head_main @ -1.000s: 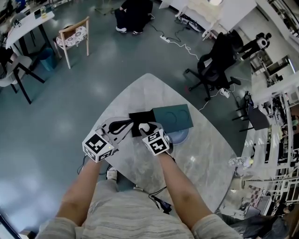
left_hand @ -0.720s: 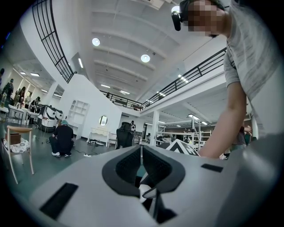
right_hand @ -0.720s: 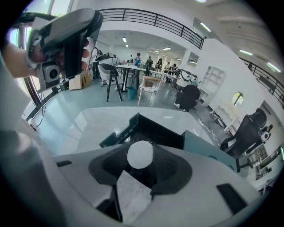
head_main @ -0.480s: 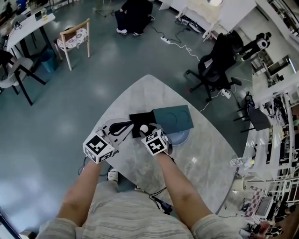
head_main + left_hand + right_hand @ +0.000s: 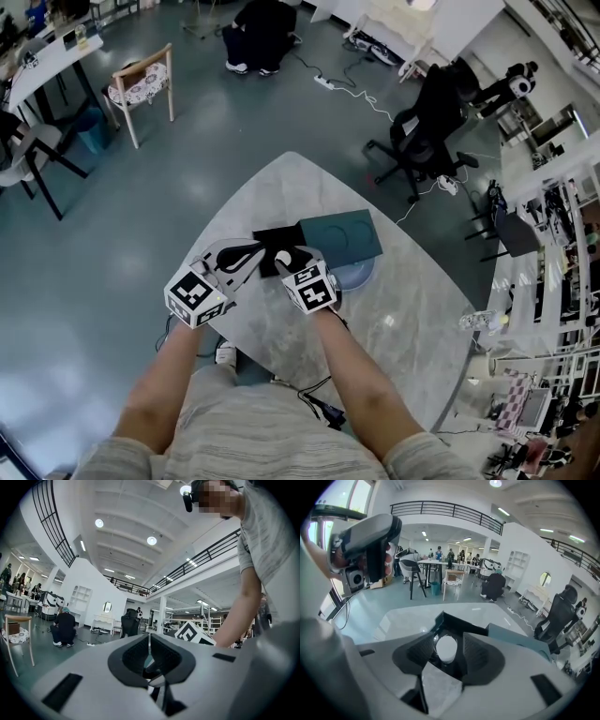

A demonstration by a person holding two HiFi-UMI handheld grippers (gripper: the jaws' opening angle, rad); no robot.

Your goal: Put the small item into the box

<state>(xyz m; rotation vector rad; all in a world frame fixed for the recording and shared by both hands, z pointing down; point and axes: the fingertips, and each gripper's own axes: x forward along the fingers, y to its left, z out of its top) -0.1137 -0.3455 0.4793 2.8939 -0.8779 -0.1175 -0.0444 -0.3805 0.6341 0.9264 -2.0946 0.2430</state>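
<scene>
An open black box (image 5: 270, 242) lies on the marble table (image 5: 394, 319), with its teal lid (image 5: 342, 236) beside it on the right. My right gripper (image 5: 287, 255) hovers over the box's near edge. In the right gripper view, the small white item (image 5: 446, 648) sits between the spread jaws with a slim gap on each side, over the black box (image 5: 457, 623). Those jaws have been opening. My left gripper (image 5: 246, 255) rests just left of the box, tilted upward, its jaws together and empty in the left gripper view.
A grey-blue round dish (image 5: 360, 274) pokes out from under the teal lid. The table's curved edge runs close behind my hands. On the floor beyond stand a black office chair (image 5: 427, 131) and a wooden chair (image 5: 141, 84), and a person (image 5: 261, 33) crouches.
The right gripper's jaws have spread apart around the white item, which now sits slightly lower and further left over the box. The left gripper has hardly moved.
</scene>
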